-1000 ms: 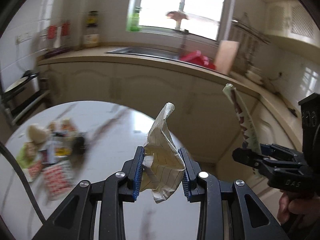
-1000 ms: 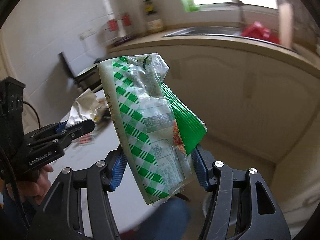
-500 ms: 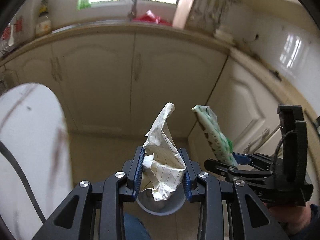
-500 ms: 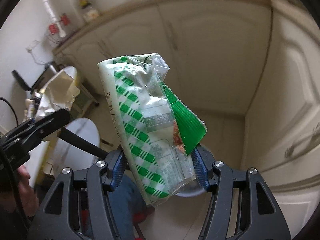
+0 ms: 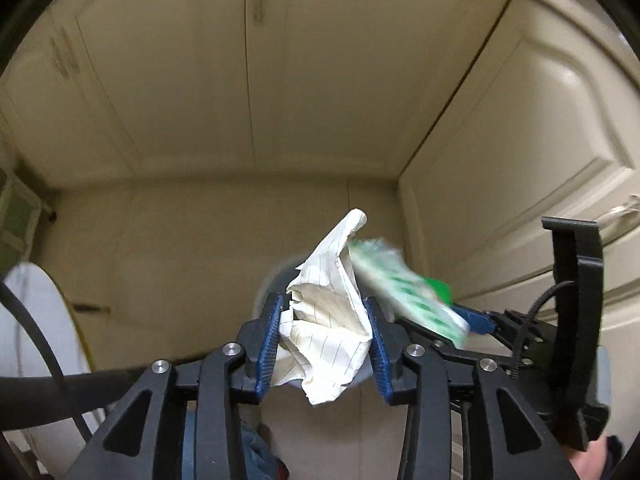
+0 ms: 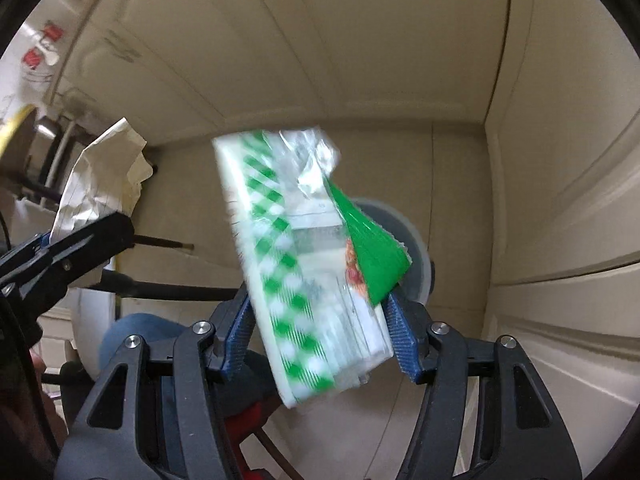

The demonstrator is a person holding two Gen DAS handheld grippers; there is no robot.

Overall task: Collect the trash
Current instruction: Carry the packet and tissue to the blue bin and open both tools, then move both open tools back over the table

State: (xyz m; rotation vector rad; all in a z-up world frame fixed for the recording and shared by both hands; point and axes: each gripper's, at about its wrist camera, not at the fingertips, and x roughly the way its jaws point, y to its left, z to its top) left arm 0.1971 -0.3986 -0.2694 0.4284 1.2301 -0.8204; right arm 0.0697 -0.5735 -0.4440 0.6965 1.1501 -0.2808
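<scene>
Blue-padded left gripper (image 5: 323, 334), jaws opening, has crumpled lined paper (image 5: 328, 320) between its pads above the grey bin (image 6: 404, 248) on the floor. Right gripper (image 6: 320, 336) pinches a green-checked plastic wrapper (image 6: 304, 264) at its lower half. Both pieces look light, soft and crushable; the wrapper is probably slick, so a mid-body pinch suits it.

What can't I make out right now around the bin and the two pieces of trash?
- Bin: right wrist view shows only a grey rim; the green checked wrapper covers the rest.
- Bin's inside: left wrist view, hidden by the crumpled lined paper.
- Wrapper print: motion-blurred in both views.
- Left gripper: jaws opening, paper between them; whether the pads press it is unclear.
- Right gripper: pad contact partly hidden.
</scene>
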